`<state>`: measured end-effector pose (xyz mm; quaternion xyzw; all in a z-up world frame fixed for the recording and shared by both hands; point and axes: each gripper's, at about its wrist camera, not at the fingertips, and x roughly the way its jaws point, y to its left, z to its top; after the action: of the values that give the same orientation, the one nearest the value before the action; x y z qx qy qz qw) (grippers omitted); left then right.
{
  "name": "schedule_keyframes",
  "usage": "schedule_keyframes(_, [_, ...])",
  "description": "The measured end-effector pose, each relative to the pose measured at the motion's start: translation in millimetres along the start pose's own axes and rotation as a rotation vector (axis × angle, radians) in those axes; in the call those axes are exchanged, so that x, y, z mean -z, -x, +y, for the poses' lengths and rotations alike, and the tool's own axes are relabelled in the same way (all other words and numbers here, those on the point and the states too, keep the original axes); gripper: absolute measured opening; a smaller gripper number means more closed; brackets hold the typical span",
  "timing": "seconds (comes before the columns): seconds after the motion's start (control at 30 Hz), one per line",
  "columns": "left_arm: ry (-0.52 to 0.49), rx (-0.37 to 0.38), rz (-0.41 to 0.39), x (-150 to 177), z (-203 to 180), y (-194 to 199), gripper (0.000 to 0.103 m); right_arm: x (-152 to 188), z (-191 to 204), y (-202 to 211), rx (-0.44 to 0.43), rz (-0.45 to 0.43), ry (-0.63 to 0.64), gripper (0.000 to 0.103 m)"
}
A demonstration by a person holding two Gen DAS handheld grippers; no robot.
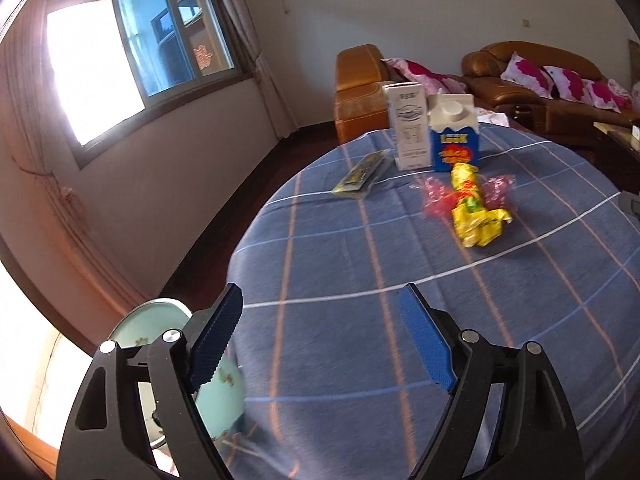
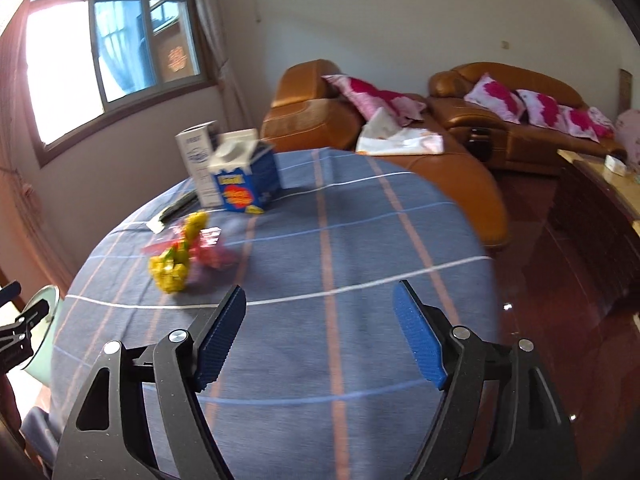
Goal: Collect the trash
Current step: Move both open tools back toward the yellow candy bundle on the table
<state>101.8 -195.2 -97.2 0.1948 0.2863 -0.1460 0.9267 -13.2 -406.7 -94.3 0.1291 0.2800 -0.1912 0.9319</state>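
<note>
A crumpled yellow wrapper (image 1: 474, 208) lies on a pink plastic wrapper (image 1: 440, 194) on the round table with the blue checked cloth (image 1: 400, 340). Behind them stand a blue milk carton (image 1: 454, 136) and a white box (image 1: 408, 128). A flat green-yellow packet (image 1: 362, 174) lies to their left. My left gripper (image 1: 322, 312) is open and empty, above the near table edge. My right gripper (image 2: 320, 308) is open and empty over the cloth (image 2: 340, 340); the yellow wrapper (image 2: 176, 264), pink wrapper (image 2: 212, 246), carton (image 2: 244, 180) and white box (image 2: 198, 160) lie ahead to its left.
A pale green bin (image 1: 160, 344) stands below the table's left edge, and it shows in the right wrist view (image 2: 44, 320). Brown leather sofas (image 2: 440, 168) with pink cushions stand behind the table. A wooden cabinet (image 2: 600, 200) is at right. A window (image 1: 120, 68) is at left.
</note>
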Motion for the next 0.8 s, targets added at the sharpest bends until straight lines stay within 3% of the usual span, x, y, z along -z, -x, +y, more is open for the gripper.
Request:
schedule_keyframes(0.23, [-0.023, 0.085, 0.015, -36.3, -77.9, -26.8, 0.082, 15.4, -76.8, 17.2, 0.124, -0.052, -0.113, 0.078])
schedule_keyframes(0.37, [-0.024, 0.102, 0.049, -44.9, -101.5, -45.3, 0.084, 25.7, -102.0, 14.8, 0.138, -0.042, -0.17, 0.078])
schedule_keyframes(0.57, [-0.033, 0.069, 0.105, -45.6, -109.4, -68.1, 0.085, 39.9, -107.1, 0.5, 0.11, -0.012, -0.204, 0.078])
schedule_keyframes(0.7, [-0.005, 0.031, 0.143, -41.8, -90.6, -81.3, 0.085, 44.2, -104.4, -3.5, 0.091, -0.008, -0.208, 0.079])
schedule_keyframes(0.8, [0.013, 0.05, 0.147, -42.6, -83.8, -84.5, 0.084, 46.8, -102.0, -6.1, 0.086, -0.003, -0.207, 0.079])
